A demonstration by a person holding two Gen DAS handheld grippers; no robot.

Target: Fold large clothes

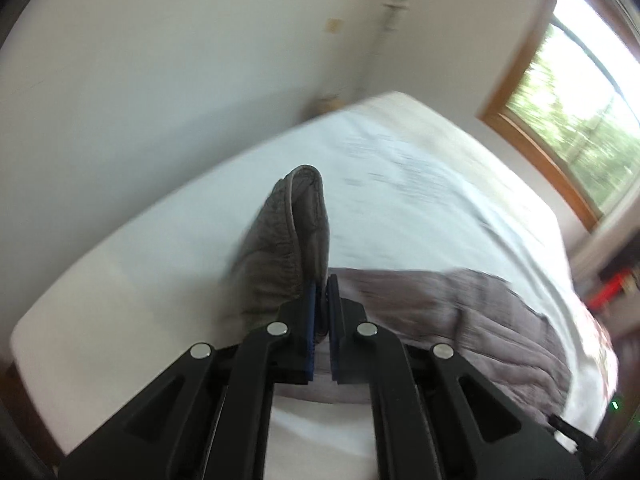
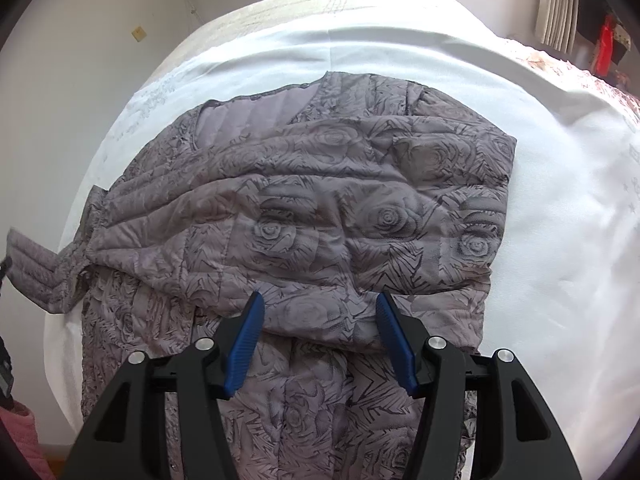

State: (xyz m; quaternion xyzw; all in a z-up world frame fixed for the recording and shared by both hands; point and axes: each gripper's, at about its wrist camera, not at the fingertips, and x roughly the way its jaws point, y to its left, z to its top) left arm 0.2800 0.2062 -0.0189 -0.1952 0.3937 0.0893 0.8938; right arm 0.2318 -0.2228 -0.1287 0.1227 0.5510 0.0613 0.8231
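Note:
A grey quilted jacket with a rose pattern (image 2: pixel 320 208) lies spread on a white bed (image 2: pixel 540 184), one sleeve folded across its body. My right gripper (image 2: pixel 320 312) is open and hovers just above the jacket's middle, holding nothing. My left gripper (image 1: pixel 321 292) is shut on the jacket's sleeve cuff (image 1: pixel 288 240), which stands up above the jaws; the rest of the jacket (image 1: pixel 460 312) trails off to the right. In the right wrist view the lifted sleeve end (image 2: pixel 36 264) hangs off the bed's left edge.
The bed (image 1: pixel 180 240) stands against a white wall (image 1: pixel 140 60). A wood-framed window (image 1: pixel 572 120) is at the right. Red and dark items (image 2: pixel 606 48) sit beyond the bed's far right. A pink cloth (image 2: pixel 24 440) is at the lower left.

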